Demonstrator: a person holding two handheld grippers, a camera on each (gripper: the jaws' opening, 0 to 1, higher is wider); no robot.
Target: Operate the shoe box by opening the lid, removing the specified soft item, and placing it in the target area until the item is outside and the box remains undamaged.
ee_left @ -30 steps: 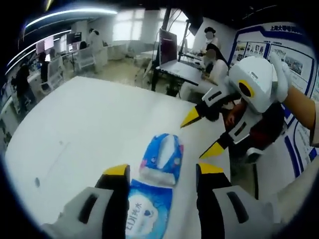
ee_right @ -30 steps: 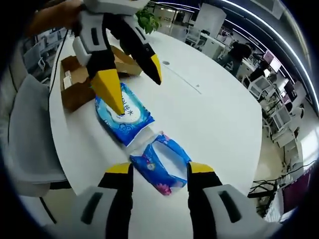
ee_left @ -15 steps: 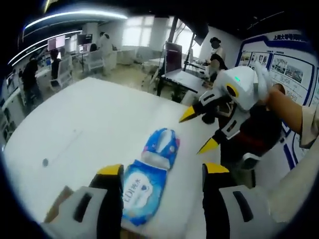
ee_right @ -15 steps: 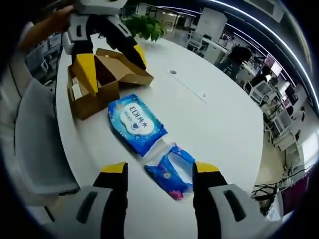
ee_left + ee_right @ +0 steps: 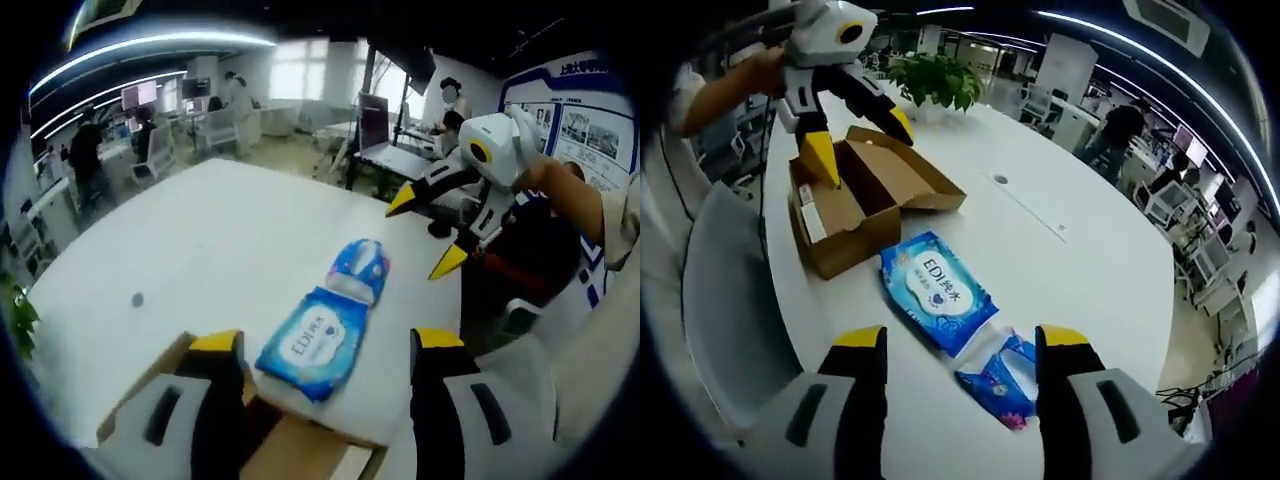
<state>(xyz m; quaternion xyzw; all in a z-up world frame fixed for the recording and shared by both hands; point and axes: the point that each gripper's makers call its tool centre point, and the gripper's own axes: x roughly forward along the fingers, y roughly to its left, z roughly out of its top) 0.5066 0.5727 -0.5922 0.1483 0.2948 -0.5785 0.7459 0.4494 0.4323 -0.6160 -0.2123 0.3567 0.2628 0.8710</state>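
A blue wet-wipes pack (image 5: pixel 312 343) (image 5: pixel 937 291) lies flat on the white table (image 5: pixel 200 240) (image 5: pixel 1070 260). Touching its far end in the left gripper view is a smaller blue patterned tissue pack (image 5: pixel 359 270) (image 5: pixel 1002 380). The brown cardboard shoe box (image 5: pixel 855 205) stands open beside the wipes, its edge (image 5: pixel 290 450) under my left gripper. My left gripper (image 5: pixel 325 345) hovers open above the box and wipes, holding nothing; it also shows over the box (image 5: pixel 855 135). My right gripper (image 5: pixel 955 340) is open and empty above the tissue pack; it also appears raised at the table edge (image 5: pixel 430 230).
A green plant (image 5: pixel 940 80) stands at the table's far end behind the box. A grey chair (image 5: pixel 720 300) sits beside the table near the box. Desks, monitors and several people fill the room beyond. A small dark spot (image 5: pixel 137 299) marks the tabletop.
Both grippers have drawn back and up from the two packs, which stay on the table. The open box has come into both views.
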